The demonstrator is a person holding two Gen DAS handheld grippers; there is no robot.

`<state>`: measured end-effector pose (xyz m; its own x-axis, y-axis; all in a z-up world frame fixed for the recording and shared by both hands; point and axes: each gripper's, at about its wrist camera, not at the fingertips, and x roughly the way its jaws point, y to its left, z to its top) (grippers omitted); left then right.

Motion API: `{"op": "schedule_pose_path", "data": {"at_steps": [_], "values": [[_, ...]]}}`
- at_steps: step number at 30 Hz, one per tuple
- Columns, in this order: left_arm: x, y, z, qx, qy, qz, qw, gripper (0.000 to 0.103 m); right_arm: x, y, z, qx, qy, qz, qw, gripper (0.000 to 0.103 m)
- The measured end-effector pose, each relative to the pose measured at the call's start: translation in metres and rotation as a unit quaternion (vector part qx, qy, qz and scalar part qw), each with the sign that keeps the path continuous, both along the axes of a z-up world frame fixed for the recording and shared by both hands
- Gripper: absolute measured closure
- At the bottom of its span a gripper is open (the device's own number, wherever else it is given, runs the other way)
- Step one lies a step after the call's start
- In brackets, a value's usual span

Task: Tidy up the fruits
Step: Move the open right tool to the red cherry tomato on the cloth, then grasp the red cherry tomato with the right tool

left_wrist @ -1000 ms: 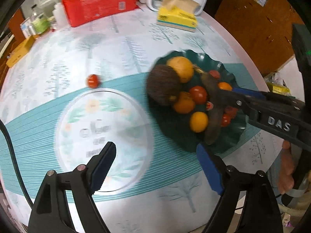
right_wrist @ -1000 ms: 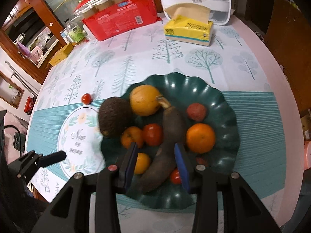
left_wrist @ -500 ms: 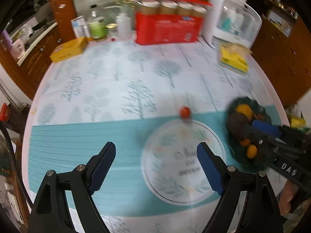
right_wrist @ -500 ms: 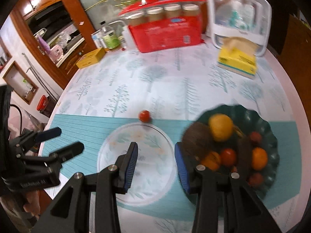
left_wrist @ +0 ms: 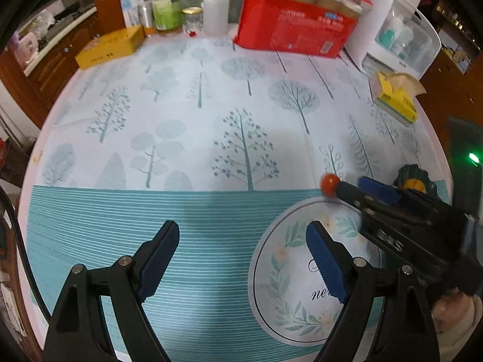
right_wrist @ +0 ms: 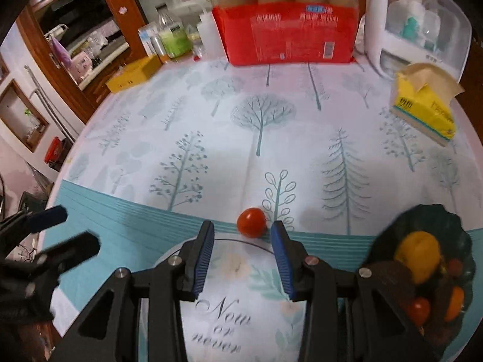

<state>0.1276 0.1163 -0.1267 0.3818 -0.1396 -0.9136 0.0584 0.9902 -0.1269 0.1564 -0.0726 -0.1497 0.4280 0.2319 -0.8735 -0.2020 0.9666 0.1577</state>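
Tree-printed cloth is covering a round table (right_wrist: 302, 138) crowded at its far edge with bottles and a red carton (right_wrist: 286, 30). Right gripper (right_wrist: 243, 236) is hovering with jaws partly parted and empty, just short of a small red tomato (right_wrist: 251, 222) lying at 12 o'clock from its tips on the teal band. Left gripper (left_wrist: 241, 241) is standing wide open, holding nothing. At 3 o'clock a dark green fruit plate (right_wrist: 422, 220) is carrying oranges and tomatoes beside the round floral mat (right_wrist: 238, 301).
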Motion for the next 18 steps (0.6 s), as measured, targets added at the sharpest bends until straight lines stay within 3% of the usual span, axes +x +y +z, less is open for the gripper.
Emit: {"op": "schedule_pose_path", "data": {"at_steps": [8, 12, 18], "values": [[0.008, -0.005, -0.021, -0.004, 0.015, -0.015, 0.9998, 0.018, 0.014, 0.008, -0.03, -0.01, 0.024, -0.006, 1.0, 0.064], [0.015, -0.003, -0.028, -0.007, 0.018, -0.005, 0.9998, 0.018, 0.017, 0.01, -0.038, -0.014, 0.027, -0.008, 1.0, 0.074], [0.019, -0.002, -0.035, -0.003, 0.024, 0.003, 0.9997, 0.018, 0.017, 0.012, -0.04, -0.021, 0.013, -0.005, 1.0, 0.076]]}}
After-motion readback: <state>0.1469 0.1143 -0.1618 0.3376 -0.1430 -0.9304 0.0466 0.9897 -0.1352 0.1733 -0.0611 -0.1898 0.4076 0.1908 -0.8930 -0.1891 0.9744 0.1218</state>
